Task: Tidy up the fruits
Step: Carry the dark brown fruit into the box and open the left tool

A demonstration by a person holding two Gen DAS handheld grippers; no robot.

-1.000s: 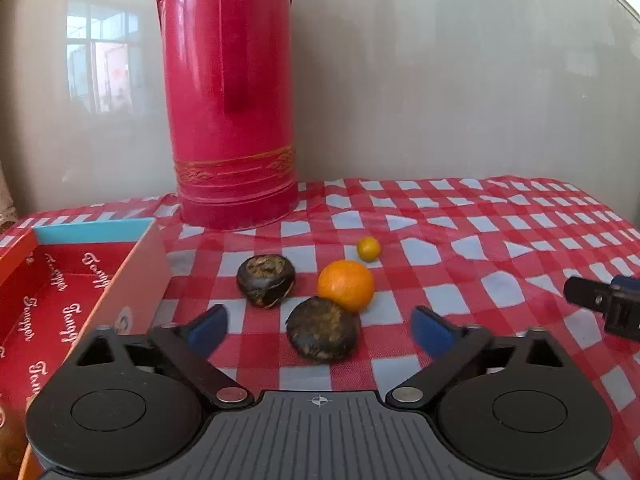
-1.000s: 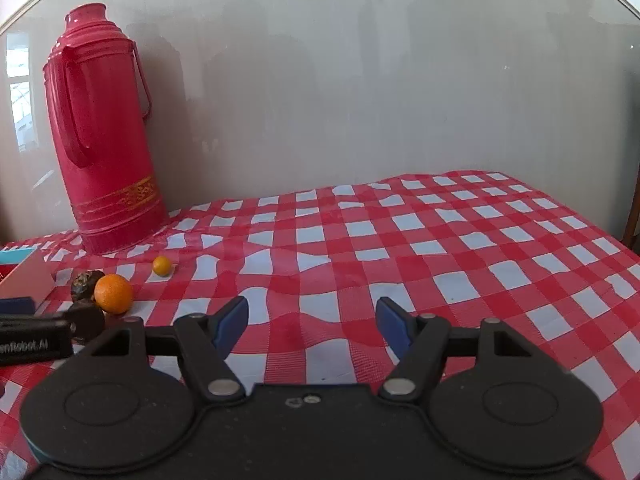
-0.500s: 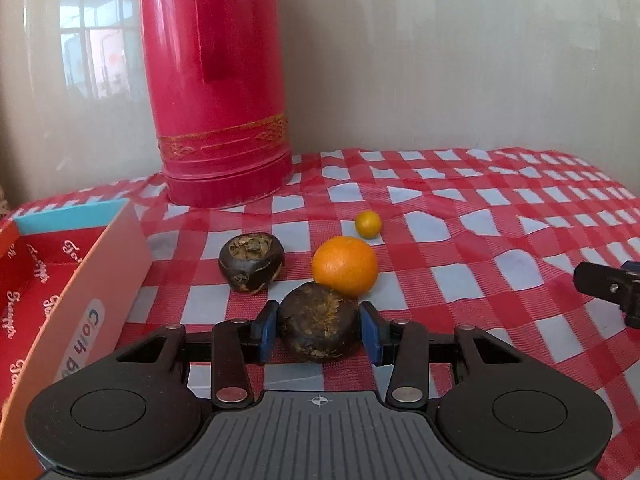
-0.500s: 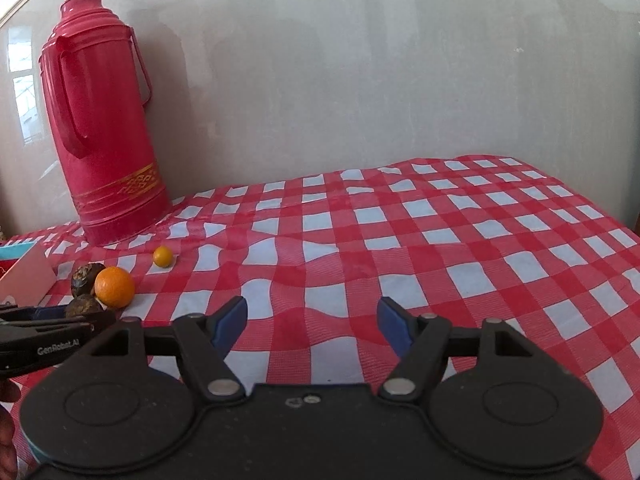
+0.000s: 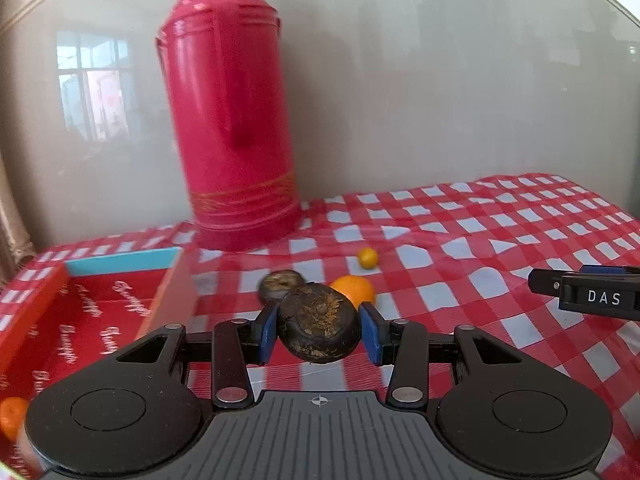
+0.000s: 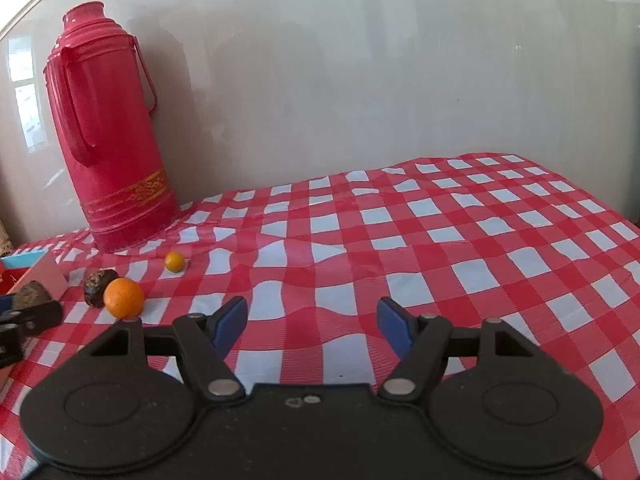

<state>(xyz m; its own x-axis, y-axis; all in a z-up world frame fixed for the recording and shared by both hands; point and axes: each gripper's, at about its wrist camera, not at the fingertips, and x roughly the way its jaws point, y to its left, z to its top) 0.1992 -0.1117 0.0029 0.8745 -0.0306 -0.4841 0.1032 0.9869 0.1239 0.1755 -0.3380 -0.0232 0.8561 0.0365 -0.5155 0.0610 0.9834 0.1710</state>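
Left gripper point(image 5: 319, 334) clamps the dark fruit point(image 5: 319, 328) just above the checked surface point(image 5: 440, 296), right gripper point(image 6: 312, 324) gaping and empty. Looks like the carry step: next, swing it left over the red box point(image 5: 92, 312). Beyond wait another dark fruit point(image 5: 281, 284), orange point(image 5: 354, 289), tiny citrus point(image 5: 367, 258).

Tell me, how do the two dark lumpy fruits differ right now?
The nearer dark fruit is clamped between the left gripper pads, apparently off the cloth; the other dark fruit sits on the checked tablecloth beside the orange, ungripped and partly hidden. Both look dark, rough and round.
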